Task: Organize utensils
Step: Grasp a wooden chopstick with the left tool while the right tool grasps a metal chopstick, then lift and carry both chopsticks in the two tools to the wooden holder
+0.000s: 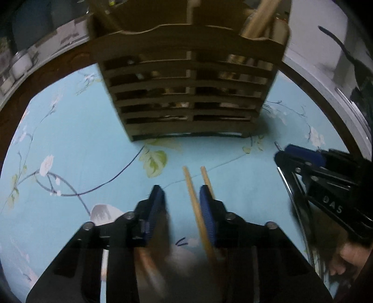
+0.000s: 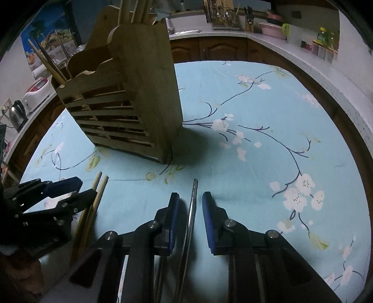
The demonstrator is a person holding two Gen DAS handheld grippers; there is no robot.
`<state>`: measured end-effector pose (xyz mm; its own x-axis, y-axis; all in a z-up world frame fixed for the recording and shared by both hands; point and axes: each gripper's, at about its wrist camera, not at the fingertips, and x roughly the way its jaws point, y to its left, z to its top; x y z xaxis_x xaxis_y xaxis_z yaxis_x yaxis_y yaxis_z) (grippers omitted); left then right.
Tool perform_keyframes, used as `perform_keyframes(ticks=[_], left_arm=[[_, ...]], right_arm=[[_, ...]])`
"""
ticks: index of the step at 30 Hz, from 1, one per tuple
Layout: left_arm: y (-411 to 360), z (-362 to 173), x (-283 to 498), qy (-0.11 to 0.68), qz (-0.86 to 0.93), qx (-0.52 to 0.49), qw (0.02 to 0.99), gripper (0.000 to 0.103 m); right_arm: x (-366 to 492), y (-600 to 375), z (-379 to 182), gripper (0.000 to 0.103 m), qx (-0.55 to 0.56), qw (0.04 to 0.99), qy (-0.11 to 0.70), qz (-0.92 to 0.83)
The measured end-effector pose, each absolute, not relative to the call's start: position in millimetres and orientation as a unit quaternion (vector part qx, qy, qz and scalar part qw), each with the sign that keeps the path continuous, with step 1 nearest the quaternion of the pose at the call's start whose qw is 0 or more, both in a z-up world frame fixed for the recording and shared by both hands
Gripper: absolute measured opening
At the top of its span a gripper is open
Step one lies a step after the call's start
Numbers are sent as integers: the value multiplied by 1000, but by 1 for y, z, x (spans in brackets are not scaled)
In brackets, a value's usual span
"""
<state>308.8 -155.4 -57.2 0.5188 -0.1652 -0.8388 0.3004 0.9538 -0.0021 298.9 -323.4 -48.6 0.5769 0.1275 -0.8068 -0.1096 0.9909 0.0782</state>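
A slatted wooden utensil holder (image 1: 186,91) stands on the blue floral cloth, also in the right wrist view (image 2: 130,102), with chopsticks and utensils standing in it. A pair of wooden chopsticks (image 1: 194,200) lies on the cloth between the fingers of my open left gripper (image 1: 180,193), close to the right finger. They also show in the right wrist view (image 2: 93,205). A slim metal utensil handle (image 2: 191,209) lies between the fingers of my open right gripper (image 2: 190,200). My right gripper also shows in the left wrist view (image 1: 300,158).
The blue floral tablecloth (image 2: 256,144) covers the table. A counter behind carries a kettle (image 2: 16,114), a rice cooker (image 2: 37,91), a utensil rack (image 2: 223,16) and bottles (image 2: 322,35). Jars (image 1: 19,63) stand at the left.
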Motion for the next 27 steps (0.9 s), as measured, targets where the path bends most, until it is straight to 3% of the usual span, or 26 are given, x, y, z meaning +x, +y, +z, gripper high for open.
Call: perform_keyframes(ticks=[2, 3, 5, 8, 15, 27], left_arm=[[-159, -56, 309, 474, -145, 68, 866, 9], [-160, -56, 309, 473, -148, 66, 866, 8], [-161, -56, 307, 469, -149, 67, 868, 8], [-156, -56, 306, 468, -155, 63, 868, 5], [-129, -44, 293, 472, -178, 2, 863, 4], [-69, 61, 213, 369, -232, -91, 895, 4]], right_arm=[[301, -320, -49, 22, -1, 890, 452, 65], [301, -318, -50, 21, -5, 890, 451, 64], [300, -314, -50, 19, -17, 891, 449, 60], [297, -316, -50, 7, -8, 891, 450, 66], [277, -329, -40, 4, 54, 886, 452, 87], [194, -343, 67, 4, 105, 929, 333, 122]])
